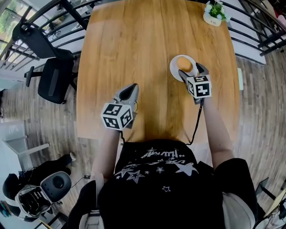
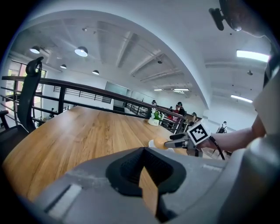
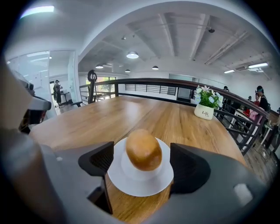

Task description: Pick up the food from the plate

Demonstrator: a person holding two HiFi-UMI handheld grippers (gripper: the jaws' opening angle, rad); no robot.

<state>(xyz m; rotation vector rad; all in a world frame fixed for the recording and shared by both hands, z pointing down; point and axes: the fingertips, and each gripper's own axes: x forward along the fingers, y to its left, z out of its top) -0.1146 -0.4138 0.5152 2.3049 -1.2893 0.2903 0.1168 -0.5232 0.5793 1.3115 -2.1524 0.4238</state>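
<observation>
A round golden-brown bun [image 1: 184, 63] [image 3: 143, 149] sits on a small white plate [image 1: 175, 70] [image 3: 131, 186] at the right of the wooden table [image 1: 147, 40]. My right gripper [image 1: 192, 71] [image 3: 142, 164] is open, one jaw on each side of the bun and low over the plate, neither pad touching it. My left gripper [image 1: 128, 91] [image 2: 142, 151] hovers over the table's near left part, jaws together with nothing held. In the left gripper view the bun [image 2: 161, 143] and the right gripper [image 2: 177, 141] show far to the right.
A small white pot with a green plant [image 1: 213, 13] [image 3: 204, 111] stands at the table's far right corner. A black office chair [image 1: 53, 76] is off the table's left side. A dark railing [image 3: 144, 83] runs beyond the far edge.
</observation>
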